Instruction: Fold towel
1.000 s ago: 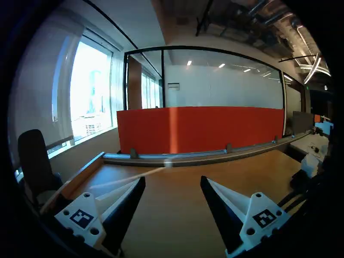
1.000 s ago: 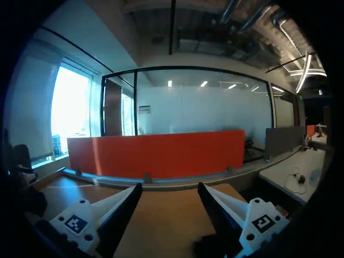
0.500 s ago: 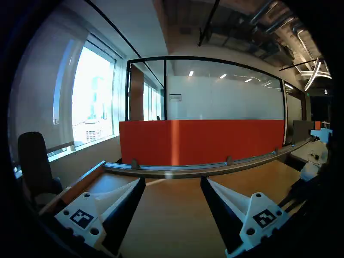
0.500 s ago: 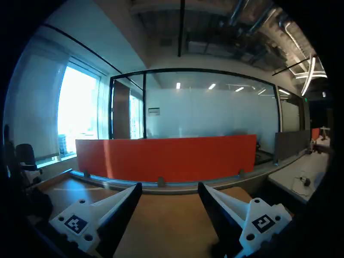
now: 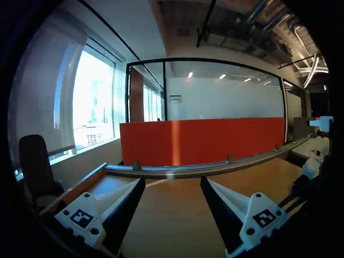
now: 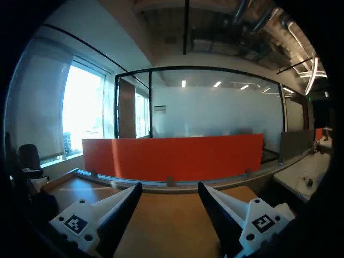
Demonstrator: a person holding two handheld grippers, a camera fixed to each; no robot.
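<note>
In the left gripper view my left gripper (image 5: 173, 182) stands open above a bare wooden desk (image 5: 172, 215), with nothing between its white fingers (image 5: 96, 213). My right gripper (image 6: 170, 189) in the right gripper view is open too, held level over the same kind of wooden desk (image 6: 167, 223), its fingers (image 6: 253, 221) holding nothing. Both cameras look forward across the desk at an orange partition (image 5: 202, 142). The part of the desk close under the grippers is hidden.
An orange partition (image 6: 172, 157) with a grey rail closes the desk's far edge. A dark office chair (image 5: 36, 170) stands at the left near bright windows (image 5: 92, 109). Another desk (image 6: 301, 176) with small items lies to the right. A glass wall (image 5: 223, 92) stands behind.
Both views have tilted up a little and then held; the right gripper view has drifted left, so the partition sits further right. Both grippers stay open.
</note>
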